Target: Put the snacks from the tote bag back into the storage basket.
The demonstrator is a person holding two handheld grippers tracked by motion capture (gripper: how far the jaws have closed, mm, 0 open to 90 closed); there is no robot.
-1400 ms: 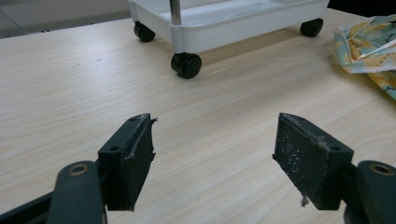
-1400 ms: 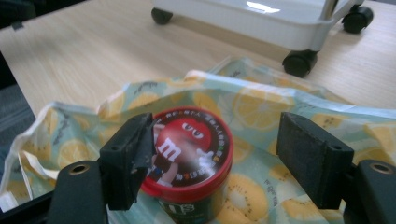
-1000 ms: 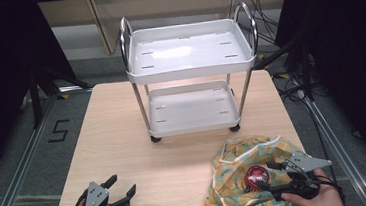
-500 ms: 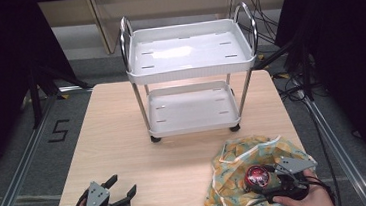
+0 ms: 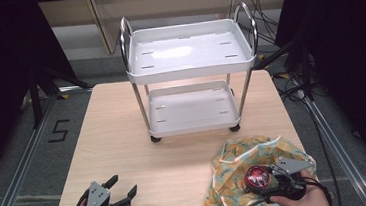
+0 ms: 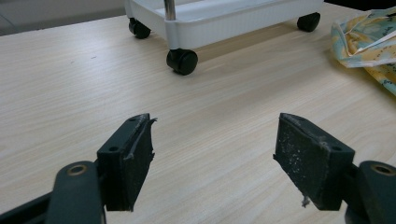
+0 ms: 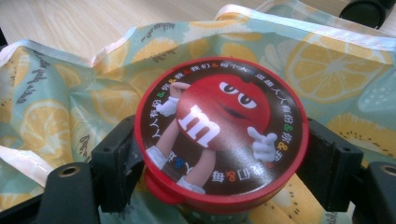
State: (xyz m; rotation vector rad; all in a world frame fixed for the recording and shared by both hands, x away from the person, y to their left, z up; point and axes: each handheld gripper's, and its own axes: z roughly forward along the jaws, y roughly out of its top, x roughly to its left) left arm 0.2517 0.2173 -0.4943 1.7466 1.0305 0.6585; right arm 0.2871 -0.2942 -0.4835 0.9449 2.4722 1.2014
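A round container with a red lid (image 7: pixel 223 135) showing a red candy character sits between the jaws of my right gripper (image 7: pixel 224 161), which is shut on its sides. In the high view that red-lidded container (image 5: pixel 257 178) is held over a lemon-print cloth bag (image 5: pixel 236 166) at the table's front right, with the right gripper (image 5: pixel 264 185) around it. My left gripper (image 5: pixel 122 188) rests at the front left of the table, open. Its two black pads (image 6: pixel 129 158) stand wide apart over bare wood with nothing between them.
A white two-shelf cart (image 5: pixel 193 72) on black wheels (image 6: pixel 182 61) stands at the far middle of the wooden table (image 5: pixel 175 154). An edge of the bag (image 6: pixel 369 35) lies off to the right in the left gripper view. Cables run along the floor at right.
The right gripper with the red-lidded container has shifted slightly left and toward the table's front edge over the bag. The left gripper has stayed put.
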